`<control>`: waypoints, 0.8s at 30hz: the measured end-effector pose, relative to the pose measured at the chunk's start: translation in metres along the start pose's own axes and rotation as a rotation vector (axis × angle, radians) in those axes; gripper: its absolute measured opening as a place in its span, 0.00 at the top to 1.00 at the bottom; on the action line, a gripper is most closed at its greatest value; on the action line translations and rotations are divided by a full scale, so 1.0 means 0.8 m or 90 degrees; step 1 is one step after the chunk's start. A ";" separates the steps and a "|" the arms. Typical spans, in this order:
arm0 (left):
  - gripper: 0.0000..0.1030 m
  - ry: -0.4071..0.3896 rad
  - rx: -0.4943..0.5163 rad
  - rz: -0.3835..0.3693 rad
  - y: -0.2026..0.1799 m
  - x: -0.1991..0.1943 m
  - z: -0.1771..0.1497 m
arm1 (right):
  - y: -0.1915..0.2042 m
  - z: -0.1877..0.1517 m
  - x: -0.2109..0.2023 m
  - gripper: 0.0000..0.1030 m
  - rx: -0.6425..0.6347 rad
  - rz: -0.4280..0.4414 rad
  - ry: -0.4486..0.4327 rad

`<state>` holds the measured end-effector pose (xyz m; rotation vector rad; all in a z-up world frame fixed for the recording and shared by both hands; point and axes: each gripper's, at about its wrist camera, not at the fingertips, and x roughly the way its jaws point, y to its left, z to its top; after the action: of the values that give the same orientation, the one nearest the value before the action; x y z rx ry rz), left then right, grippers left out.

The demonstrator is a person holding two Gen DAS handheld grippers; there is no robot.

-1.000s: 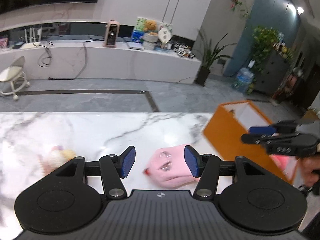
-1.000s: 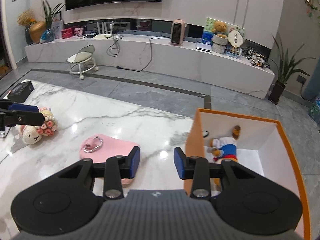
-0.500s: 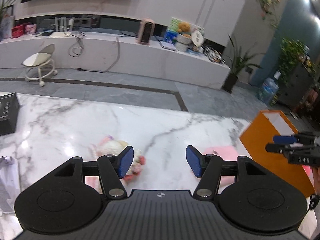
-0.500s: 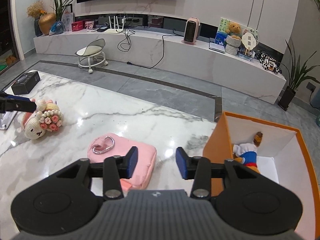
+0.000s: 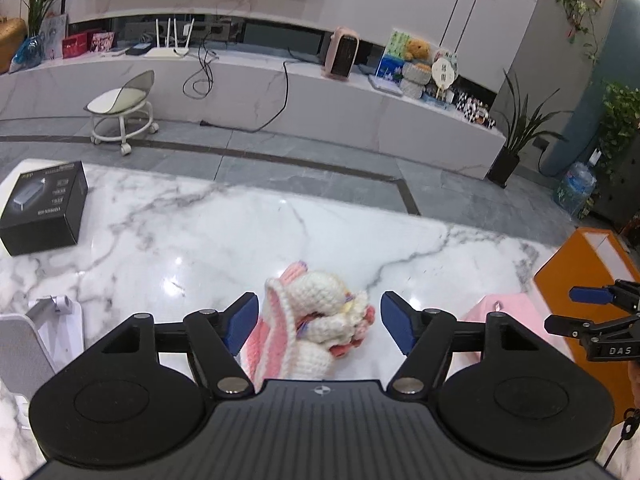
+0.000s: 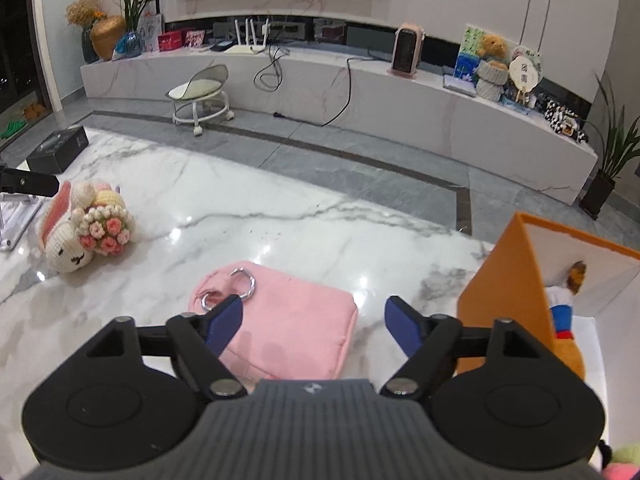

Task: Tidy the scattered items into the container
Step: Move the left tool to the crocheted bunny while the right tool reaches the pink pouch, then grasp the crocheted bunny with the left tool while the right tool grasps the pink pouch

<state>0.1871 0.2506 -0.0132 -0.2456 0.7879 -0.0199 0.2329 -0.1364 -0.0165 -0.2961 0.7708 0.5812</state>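
Left wrist: left gripper [image 5: 318,322] spread around crochet bunny [image 5: 316,312]; right gripper [image 6: 314,324] spread over pink pouch [image 6: 288,320].

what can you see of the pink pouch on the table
The soft pink fabric pouch is a padded, rounded rectangle lying flat on the white marble table, apart from the orange box on its right. Two silver metal rings sit at its far left corner. The open right tool hovers over its near edge, one blue finger overlapping it in view; contact is unclear. In the left wrist view only a pink corner shows.
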 end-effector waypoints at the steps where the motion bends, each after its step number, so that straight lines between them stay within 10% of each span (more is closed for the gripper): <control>1: 0.23 0.005 -0.002 0.002 0.001 0.004 -0.002 | 0.002 -0.001 0.003 0.17 -0.004 0.004 0.003; 24: 0.20 0.064 0.051 0.008 -0.012 0.049 -0.027 | 0.027 -0.016 0.045 0.15 -0.070 0.031 0.048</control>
<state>0.2002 0.2323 -0.0529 -0.1649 0.8872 -0.0523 0.2331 -0.1113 -0.0523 -0.4033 0.8212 0.6635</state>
